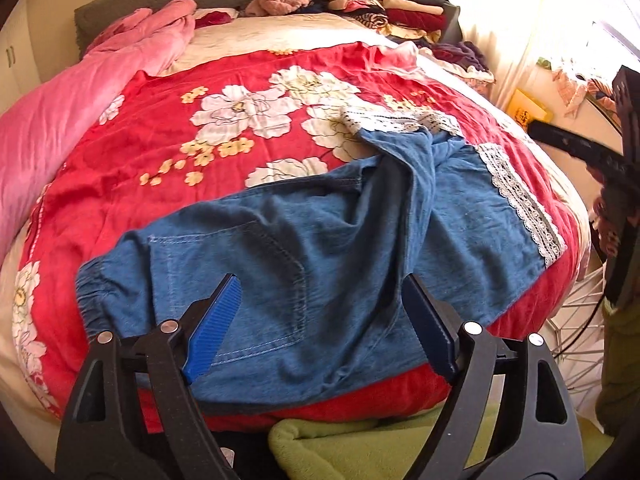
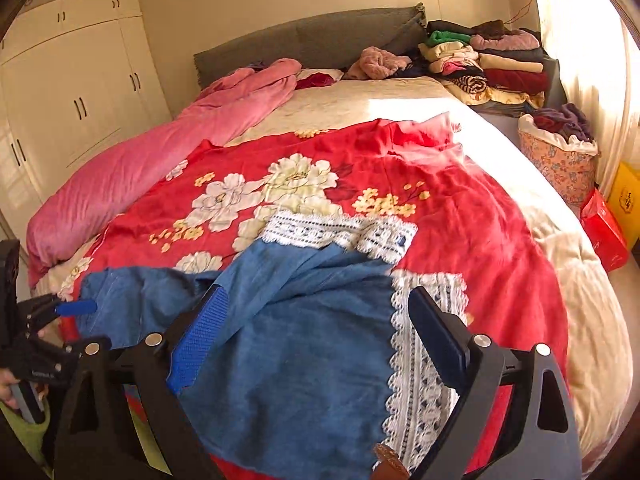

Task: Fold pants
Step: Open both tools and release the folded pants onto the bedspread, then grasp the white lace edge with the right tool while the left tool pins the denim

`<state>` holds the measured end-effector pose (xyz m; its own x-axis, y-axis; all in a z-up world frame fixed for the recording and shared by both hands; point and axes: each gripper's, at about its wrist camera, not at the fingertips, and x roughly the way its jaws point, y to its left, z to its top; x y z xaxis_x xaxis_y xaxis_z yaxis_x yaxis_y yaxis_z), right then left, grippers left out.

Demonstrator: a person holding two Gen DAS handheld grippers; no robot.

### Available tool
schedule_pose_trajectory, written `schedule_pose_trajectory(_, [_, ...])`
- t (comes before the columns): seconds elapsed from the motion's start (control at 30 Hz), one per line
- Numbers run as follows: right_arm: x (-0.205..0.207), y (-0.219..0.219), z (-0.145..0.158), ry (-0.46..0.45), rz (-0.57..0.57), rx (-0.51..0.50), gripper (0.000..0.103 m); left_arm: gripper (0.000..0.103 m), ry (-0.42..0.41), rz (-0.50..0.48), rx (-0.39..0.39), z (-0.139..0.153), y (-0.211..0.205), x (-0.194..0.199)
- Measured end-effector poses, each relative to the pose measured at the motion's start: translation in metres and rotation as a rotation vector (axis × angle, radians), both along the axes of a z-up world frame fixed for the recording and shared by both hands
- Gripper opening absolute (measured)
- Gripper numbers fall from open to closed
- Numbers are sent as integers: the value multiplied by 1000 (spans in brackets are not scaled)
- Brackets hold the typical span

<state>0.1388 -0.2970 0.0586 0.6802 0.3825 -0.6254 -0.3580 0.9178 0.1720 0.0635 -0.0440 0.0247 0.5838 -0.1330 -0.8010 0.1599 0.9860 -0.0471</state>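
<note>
Blue denim pants with white lace cuffs lie rumpled on a red floral blanket on the bed. The waist end with a back pocket is near my left gripper, which is open and hovers over the pocket. One leg lies twisted over the other. My right gripper is open above the near leg, beside its lace cuff. The left gripper also shows at the left edge of the right wrist view.
A pink duvet lies along the bed's left side. Stacks of folded clothes sit at the headboard's right. A floral laundry basket and a red box stand right of the bed. A white wardrobe is at left.
</note>
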Motion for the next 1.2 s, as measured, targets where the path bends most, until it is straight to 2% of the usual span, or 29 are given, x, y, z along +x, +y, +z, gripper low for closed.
schedule_pose_trajectory(0.2, [43,30,0,50,51,-26,91,75,26,-60,-46,-12,-18,13])
schedule_pose_trajectory(0.23, [49,35,-1,62,63,-25,91,71,30,-63,-62,-15,-20,15])
schedule_pose_trajectory(0.27, [58,45,-2,77,71,-34,91,61,40,-77,-89,-17,-24,17])
schedule_pose_trajectory(0.33, [74,61,-5,98,88,-52,91,56,61,-109,-120,-25,-33,25])
schedule_pose_trajectory(0.43, [98,86,-12,129,108,-80,91,56,81,-122,-80,-37,-42,37])
schedule_pose_trajectory(0.5, [115,101,-21,160,110,-101,91,56,88,-134,-84,-44,-44,43])
schedule_pose_trajectory(0.53, [122,107,-24,173,110,-107,91,53,84,-136,-79,-46,-44,44])
schedule_pose_trajectory(0.57, [131,117,-30,192,111,-119,91,45,81,-136,-67,-49,-44,45])
schedule_pose_trajectory(0.63, [144,131,-40,217,111,-142,91,36,82,-144,-78,-54,-44,44])
schedule_pose_trajectory(0.7, [154,145,-49,233,113,-171,91,35,74,-150,-104,-56,-44,42])
schedule_pose_trajectory(0.77, [165,157,-59,247,112,-195,91,30,64,-176,-100,-57,-48,38])
schedule_pose_trajectory(0.87, [180,170,-74,270,85,-231,91,30,56,-200,-101,-59,-51,34])
schedule_pose_trajectory(0.93, [190,173,-85,289,61,-249,85,30,60,-205,-117,-61,-49,34])
schedule_pose_trajectory(0.97, [193,171,-89,300,59,-247,73,30,64,-205,-128,-61,-47,34])
schedule_pose_trajectory(1.0, [194,168,-93,311,61,-241,48,30,65,-205,-139,-61,-46,34])
schedule_pose_trajectory(1.03, [195,165,-94,312,60,-237,34,30,65,-206,-149,-60,-44,33])
schedule_pose_trajectory(1.07, [193,157,-91,304,68,-210,30,30,64,-206,-155,-60,-42,34])
schedule_pose_trajectory(1.1, [190,151,-86,297,75,-181,19,30,63,-207,-163,-59,-41,33])
schedule_pose_trajectory(1.13, [184,140,-77,278,74,-156,14,30,62,-206,-167,-58,-40,33])
schedule_pose_trajectory(1.2, [173,123,-62,245,59,-130,12,30,62,-205,-172,-58,-39,33])
